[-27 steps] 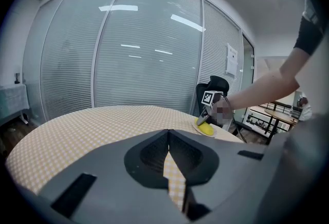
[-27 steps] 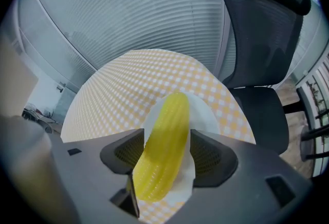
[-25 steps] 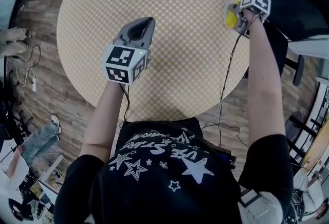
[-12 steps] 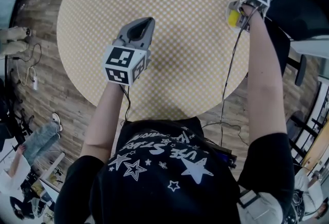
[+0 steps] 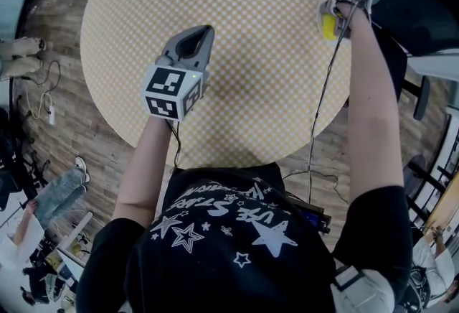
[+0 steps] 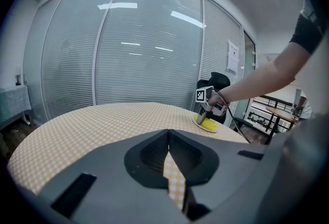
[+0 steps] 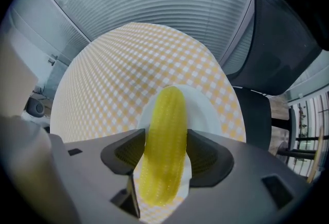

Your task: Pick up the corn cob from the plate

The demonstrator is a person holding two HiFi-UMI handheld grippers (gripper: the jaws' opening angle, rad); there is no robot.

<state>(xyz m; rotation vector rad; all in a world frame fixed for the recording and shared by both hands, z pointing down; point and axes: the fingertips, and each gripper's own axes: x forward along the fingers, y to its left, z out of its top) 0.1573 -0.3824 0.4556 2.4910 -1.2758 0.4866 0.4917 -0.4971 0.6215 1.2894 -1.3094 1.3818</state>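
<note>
1. Right gripper (image 7: 165,141): the two dark grey fingers (image 7: 208,159) are closed in on the yellow corn cob (image 7: 164,151), one pad against each side of it. The cob runs lengthwise between them, its rounded tip pointing to 12 o'clock in the right gripper view and reaching past the fingertips.

2. Round white plate (image 7: 208,112): directly beneath the cob. It sits at the rim of the round table with the yellow-and-white checked cloth (image 5: 251,31), at about 2 o'clock in the head view. Whether the cob is resting on the plate or is clear of it cannot be determined.

3. Black office chair (image 7: 280,38): beyond the table edge, at 2 o'clock from the plate in the right gripper view.

4. Left gripper (image 6: 168,133): fingertips pressed together with nothing between them. Only a narrow wedge of checked cloth shows behind the closed tips. In the head view it is over the table just short of centre, toward 7 o'clock, well apart from the plate, with its marker cube at the near end.

5. Left gripper view: the right gripper and cob are at the far table edge, at 1 o'clock.
</note>
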